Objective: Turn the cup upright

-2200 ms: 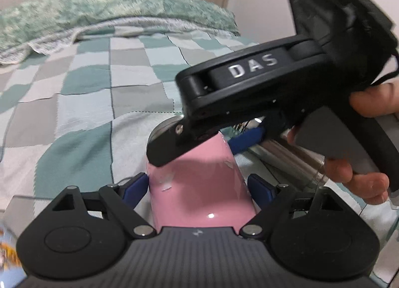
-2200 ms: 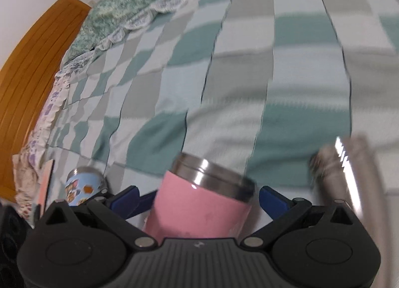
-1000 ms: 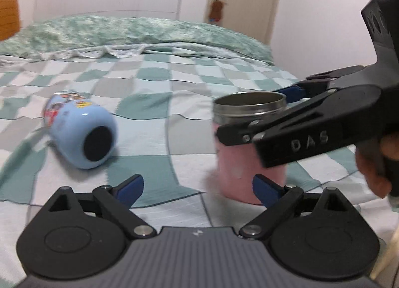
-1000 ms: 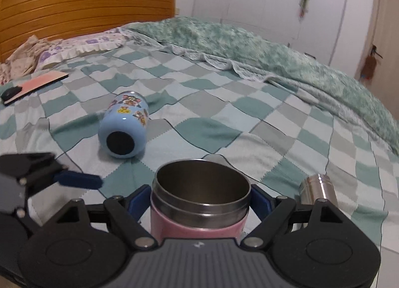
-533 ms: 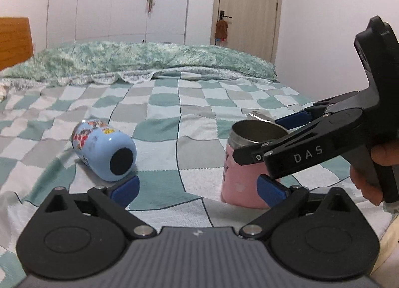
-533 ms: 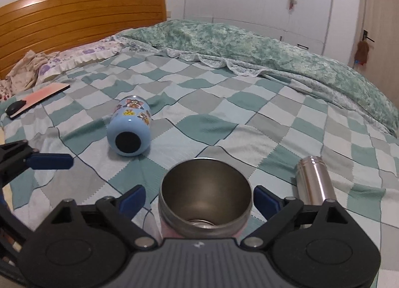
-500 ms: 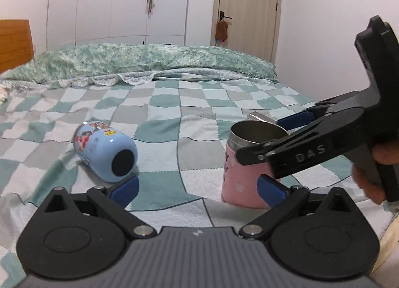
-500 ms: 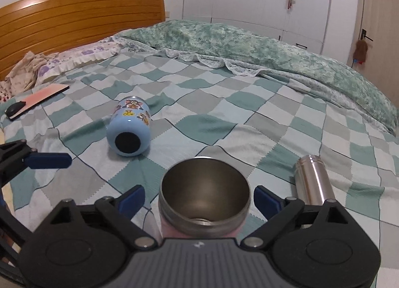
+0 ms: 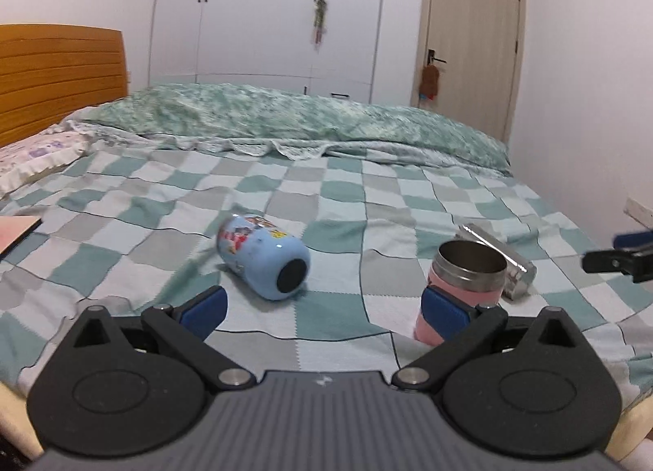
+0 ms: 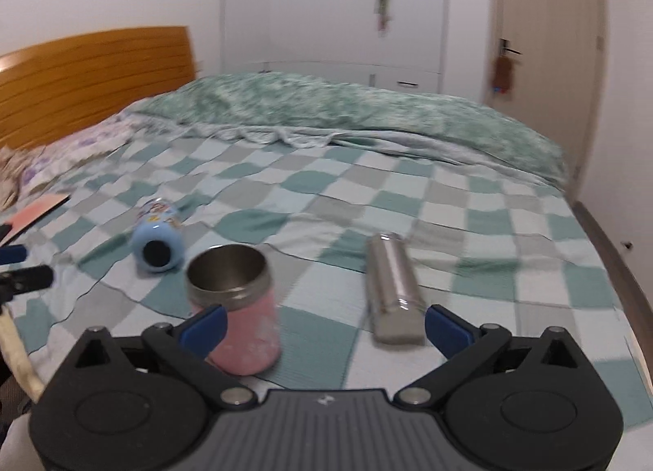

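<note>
A pink cup [image 9: 463,295] with a steel rim stands upright on the checked bedspread, open end up; it also shows in the right wrist view [image 10: 240,307]. My left gripper [image 9: 322,307] is open and empty, drawn back from the cup, its right finger in front of the cup's base. My right gripper [image 10: 324,326] is open and empty, also drawn back, with the cup just behind its left finger. The right gripper's fingertip [image 9: 612,258] shows at the right edge of the left wrist view.
A blue cartoon cup [image 9: 263,261] lies on its side left of the pink cup, also in the right wrist view [image 10: 157,238]. A steel flask [image 10: 394,287] lies on its side to the right. A folded green quilt [image 9: 285,120] lies at the back. The wooden headboard [image 9: 53,75] is at the left.
Both grippers have pulled back and away from the pink cup, which stays standing upright. The right gripper has let it go and shifted right.
</note>
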`<state>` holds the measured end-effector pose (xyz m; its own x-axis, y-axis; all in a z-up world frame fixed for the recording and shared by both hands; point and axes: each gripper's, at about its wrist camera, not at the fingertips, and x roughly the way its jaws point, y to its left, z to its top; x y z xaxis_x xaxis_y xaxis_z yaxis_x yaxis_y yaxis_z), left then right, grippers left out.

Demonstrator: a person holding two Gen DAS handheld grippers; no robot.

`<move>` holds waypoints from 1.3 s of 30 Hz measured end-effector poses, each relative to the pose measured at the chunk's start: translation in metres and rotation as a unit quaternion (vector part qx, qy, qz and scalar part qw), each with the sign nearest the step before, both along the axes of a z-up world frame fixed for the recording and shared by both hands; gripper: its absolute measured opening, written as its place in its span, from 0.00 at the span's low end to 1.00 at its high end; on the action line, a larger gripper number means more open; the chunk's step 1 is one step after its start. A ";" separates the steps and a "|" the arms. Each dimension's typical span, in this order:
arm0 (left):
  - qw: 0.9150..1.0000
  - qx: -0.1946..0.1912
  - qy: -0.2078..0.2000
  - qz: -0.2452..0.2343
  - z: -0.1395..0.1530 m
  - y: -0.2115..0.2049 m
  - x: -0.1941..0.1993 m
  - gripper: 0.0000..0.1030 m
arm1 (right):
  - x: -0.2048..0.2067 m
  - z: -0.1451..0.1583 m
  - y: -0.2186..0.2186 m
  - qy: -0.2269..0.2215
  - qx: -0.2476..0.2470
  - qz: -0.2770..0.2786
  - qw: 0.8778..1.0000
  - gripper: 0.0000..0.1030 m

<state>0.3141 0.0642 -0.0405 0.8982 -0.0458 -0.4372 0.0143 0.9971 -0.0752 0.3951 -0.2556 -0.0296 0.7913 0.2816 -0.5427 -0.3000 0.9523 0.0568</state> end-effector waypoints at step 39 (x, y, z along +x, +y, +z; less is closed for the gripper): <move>0.996 0.013 -0.080 0.031 -0.004 -0.026 -0.268 1.00 | -0.282 -0.030 0.016 -0.109 0.016 0.039 0.993 1.00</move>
